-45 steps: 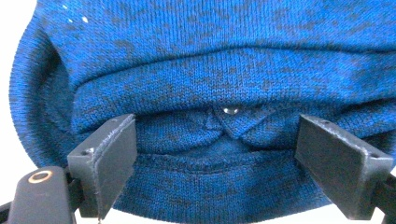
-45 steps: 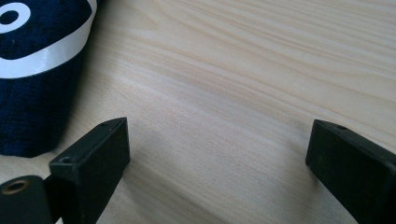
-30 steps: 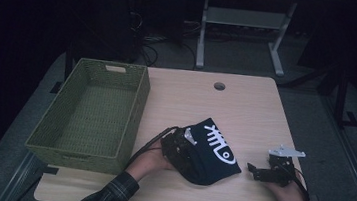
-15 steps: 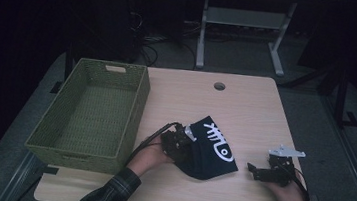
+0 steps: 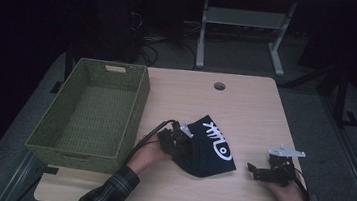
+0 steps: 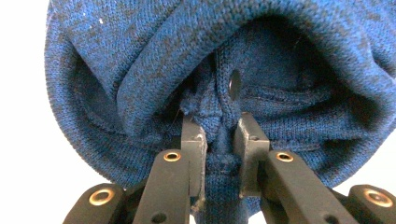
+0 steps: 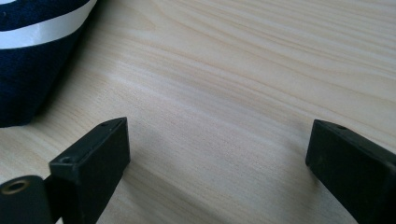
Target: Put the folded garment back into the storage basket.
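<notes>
A dark blue knit garment (image 5: 209, 151) with a white printed mark lies near the front middle of the wooden table (image 5: 246, 107). My left gripper (image 5: 178, 141) sits at its left edge; its jaws have just been closing and now pinch a fold of the blue knit garment (image 6: 219, 70) between the pads, seen close up in the left gripper view. My right gripper (image 5: 254, 170) rests on the table to the right of the garment, apart from it, jaws wide open over bare wood (image 7: 219, 154). A corner of the garment (image 7: 32, 60) shows at upper left in the right gripper view.
A green woven basket (image 5: 138, 101), with nothing in it, stands on the table's left side, close beside my left hand. A round cable hole (image 5: 219, 86) is near the far edge. A metal stand (image 5: 244, 32) and cables are on the floor behind the table.
My left gripper has shut on the garment's left edge and drawn the cloth slightly up and leftward. The right gripper has stayed still.
</notes>
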Motion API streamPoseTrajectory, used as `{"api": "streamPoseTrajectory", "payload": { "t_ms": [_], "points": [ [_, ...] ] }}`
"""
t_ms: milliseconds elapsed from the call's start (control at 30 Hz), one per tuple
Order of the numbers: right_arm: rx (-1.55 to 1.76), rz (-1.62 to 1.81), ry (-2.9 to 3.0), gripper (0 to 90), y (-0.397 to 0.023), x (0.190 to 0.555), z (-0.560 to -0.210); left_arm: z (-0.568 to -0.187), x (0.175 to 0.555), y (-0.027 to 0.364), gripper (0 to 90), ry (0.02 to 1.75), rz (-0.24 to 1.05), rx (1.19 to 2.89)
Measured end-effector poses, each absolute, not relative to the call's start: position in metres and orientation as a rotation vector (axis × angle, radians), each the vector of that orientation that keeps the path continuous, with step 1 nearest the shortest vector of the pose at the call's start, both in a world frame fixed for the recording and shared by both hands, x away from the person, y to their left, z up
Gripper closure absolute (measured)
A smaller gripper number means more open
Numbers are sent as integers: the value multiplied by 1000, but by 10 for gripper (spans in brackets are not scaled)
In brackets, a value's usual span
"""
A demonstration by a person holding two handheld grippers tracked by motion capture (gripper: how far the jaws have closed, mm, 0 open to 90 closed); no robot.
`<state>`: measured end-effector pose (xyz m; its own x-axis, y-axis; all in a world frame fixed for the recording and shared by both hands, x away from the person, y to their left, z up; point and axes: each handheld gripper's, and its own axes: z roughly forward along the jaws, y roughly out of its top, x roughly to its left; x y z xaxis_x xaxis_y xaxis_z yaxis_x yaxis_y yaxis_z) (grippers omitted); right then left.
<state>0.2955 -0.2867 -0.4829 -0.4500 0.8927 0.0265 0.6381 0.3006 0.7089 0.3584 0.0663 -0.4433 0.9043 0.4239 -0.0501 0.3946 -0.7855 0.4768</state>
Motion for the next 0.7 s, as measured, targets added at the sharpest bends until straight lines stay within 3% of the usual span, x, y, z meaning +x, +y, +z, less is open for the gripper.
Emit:
{"api": "streamPoseTrajectory", "payload": {
  "t_ms": [700],
  "points": [
    [1372,937,2200,59,-287,296,-483,-411,358,77,771,588,47,2483]
  ]
}}
